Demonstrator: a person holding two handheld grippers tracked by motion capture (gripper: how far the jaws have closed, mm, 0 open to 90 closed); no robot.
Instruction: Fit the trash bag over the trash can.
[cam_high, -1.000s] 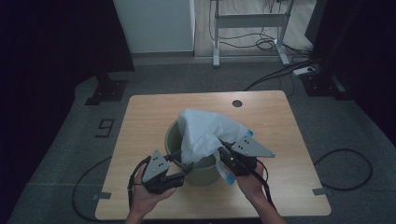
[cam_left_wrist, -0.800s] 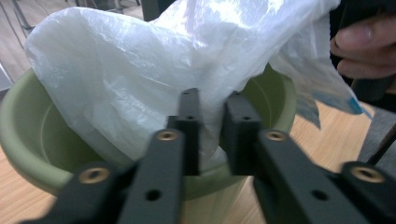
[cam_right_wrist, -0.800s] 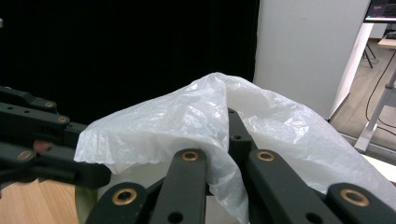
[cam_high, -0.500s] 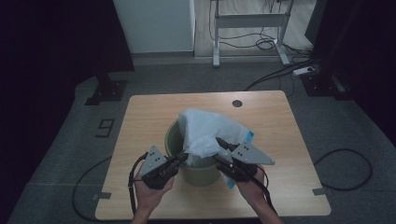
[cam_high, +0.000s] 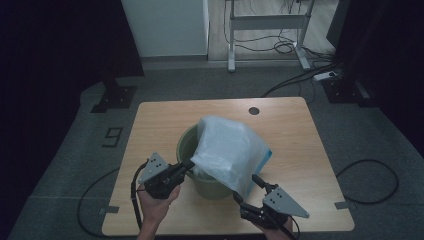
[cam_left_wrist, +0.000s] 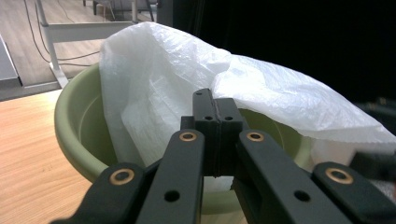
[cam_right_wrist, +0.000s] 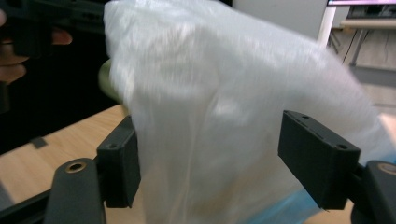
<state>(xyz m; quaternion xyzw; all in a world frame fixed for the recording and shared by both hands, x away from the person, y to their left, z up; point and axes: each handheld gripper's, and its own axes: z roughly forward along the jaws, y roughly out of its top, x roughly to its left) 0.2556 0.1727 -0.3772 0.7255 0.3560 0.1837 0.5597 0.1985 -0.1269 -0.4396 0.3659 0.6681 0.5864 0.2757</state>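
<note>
**Left gripper pinched at bag edge, right gripper wide open beside the bag**

High view: round pale-green plastic basin (cam_high: 210, 186) sits on the light wooden desk (cam_high: 165, 117), roughly mid-desk, closer to the near edge. Translucent white plastic bag (cam_high: 227, 150) is draped over the basin, covering its right half and spilling over the rim toward the desk's right edge; a light-blue bit of it pokes out on that side. Left gripper (cam_high: 187, 166) comes in from the near-left, tips at the basin's near-left rim, right at the bag's lower edge. Right gripper (cam_high: 249, 186) is near the near edge, just right of the basin, pointing up at the hanging bag; jaws have just been opening and stand apart.

Left gripper view: jaws are pressed fully together, pads flat against each other. Bag (cam_left_wrist: 177, 79) rises directly behind them, basin rim (cam_left_wrist: 70, 135) curving off to the left. Can't tell whether a fold of film is caught between the pads; tips overlap the bag's lower edge.

Right gripper view: jaws spread wide, one each side of the frame. Bag (cam_right_wrist: 224, 116) hangs in the gap between them, blurred; neither pad presses on it. A sliver of green basin (cam_right_wrist: 106, 77) shows at left behind the bag, desk surface (cam_right_wrist: 46, 154) below.
</note>
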